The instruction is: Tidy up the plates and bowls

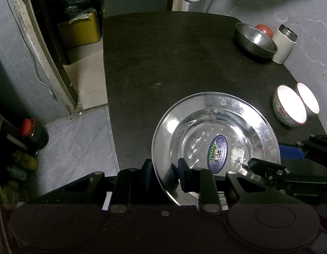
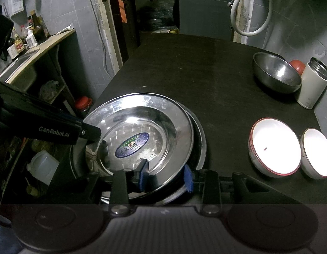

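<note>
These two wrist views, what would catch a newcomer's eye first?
The shiny steel plate with an oval sticker at the near edge of the black table, both grippers' jaws straddling its rim. Next, two glaring white bowls side by side at the right, with a steel bowl further back.

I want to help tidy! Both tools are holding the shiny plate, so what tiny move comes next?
Probably lower the steel plate straight onto the dish under it, then let go. The left tool and right tool both straddle its rim, and it sits almost centred over that dish.
</note>
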`<state>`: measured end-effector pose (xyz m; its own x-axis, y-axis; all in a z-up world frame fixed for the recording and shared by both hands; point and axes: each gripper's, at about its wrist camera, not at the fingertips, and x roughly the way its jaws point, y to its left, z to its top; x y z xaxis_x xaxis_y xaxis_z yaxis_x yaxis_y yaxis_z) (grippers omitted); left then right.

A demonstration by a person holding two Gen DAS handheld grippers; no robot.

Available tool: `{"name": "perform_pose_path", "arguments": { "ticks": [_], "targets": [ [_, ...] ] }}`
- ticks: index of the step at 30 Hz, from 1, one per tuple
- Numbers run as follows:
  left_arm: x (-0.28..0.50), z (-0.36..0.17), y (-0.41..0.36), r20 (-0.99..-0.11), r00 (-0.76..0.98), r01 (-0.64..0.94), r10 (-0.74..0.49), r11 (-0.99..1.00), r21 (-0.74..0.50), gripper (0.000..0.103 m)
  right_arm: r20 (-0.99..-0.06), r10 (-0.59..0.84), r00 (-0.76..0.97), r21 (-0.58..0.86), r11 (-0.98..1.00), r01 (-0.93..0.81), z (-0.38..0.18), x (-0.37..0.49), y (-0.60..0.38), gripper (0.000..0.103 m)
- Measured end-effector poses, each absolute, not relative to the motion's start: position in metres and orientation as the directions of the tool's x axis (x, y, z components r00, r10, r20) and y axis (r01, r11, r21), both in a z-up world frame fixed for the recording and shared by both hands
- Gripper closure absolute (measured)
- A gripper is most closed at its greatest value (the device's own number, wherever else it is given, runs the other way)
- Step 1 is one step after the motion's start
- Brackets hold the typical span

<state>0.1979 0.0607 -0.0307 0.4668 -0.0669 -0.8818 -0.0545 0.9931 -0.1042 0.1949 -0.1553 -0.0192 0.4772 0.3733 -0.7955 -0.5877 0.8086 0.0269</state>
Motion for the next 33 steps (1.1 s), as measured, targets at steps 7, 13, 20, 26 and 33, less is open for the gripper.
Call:
{"name": "perform_pose_path", "arguments": {
  "ticks": [7, 13, 20, 26, 33],
  "targets": [
    [0.1977, -0.0307, 0.0609, -0.882, 0.467, -0.054, -0.067, 0.993, -0.104, 0.075, -0.796, 0.373, 0.477, 0.027, 0.809, -0.587, -0.0191, 0.1948, -0.1550, 0.064],
    [0.1978, -0.0307, 0.0598, -0.882, 0.466, -0.050, -0.068, 0.993, -0.103, 0.075, -0.798, 0.377, 0.471, 0.032, 0.805, -0.592, -0.0204, 0.1954, -0.1556, 0.060],
    [0.1977, -0.0307, 0.0592, -0.882, 0.466, -0.047, -0.066, 0.994, -0.100, 0.074, -0.798, 0.378, 0.469, 0.033, 0.805, -0.593, -0.0203, 0.1954, -0.1559, 0.059],
    [0.1977, -0.0308, 0.0588, -0.882, 0.466, -0.047, -0.067, 0.994, -0.100, 0.072, -0.799, 0.379, 0.467, 0.034, 0.804, -0.594, -0.0205, 0.1946, -0.1560, 0.057],
    [0.1975, -0.0307, 0.0586, -0.882, 0.466, -0.046, -0.067, 0.994, -0.099, 0.071, -0.799, 0.379, 0.467, 0.034, 0.804, -0.594, -0.0205, 0.1943, -0.1562, 0.056]
  ]
}}
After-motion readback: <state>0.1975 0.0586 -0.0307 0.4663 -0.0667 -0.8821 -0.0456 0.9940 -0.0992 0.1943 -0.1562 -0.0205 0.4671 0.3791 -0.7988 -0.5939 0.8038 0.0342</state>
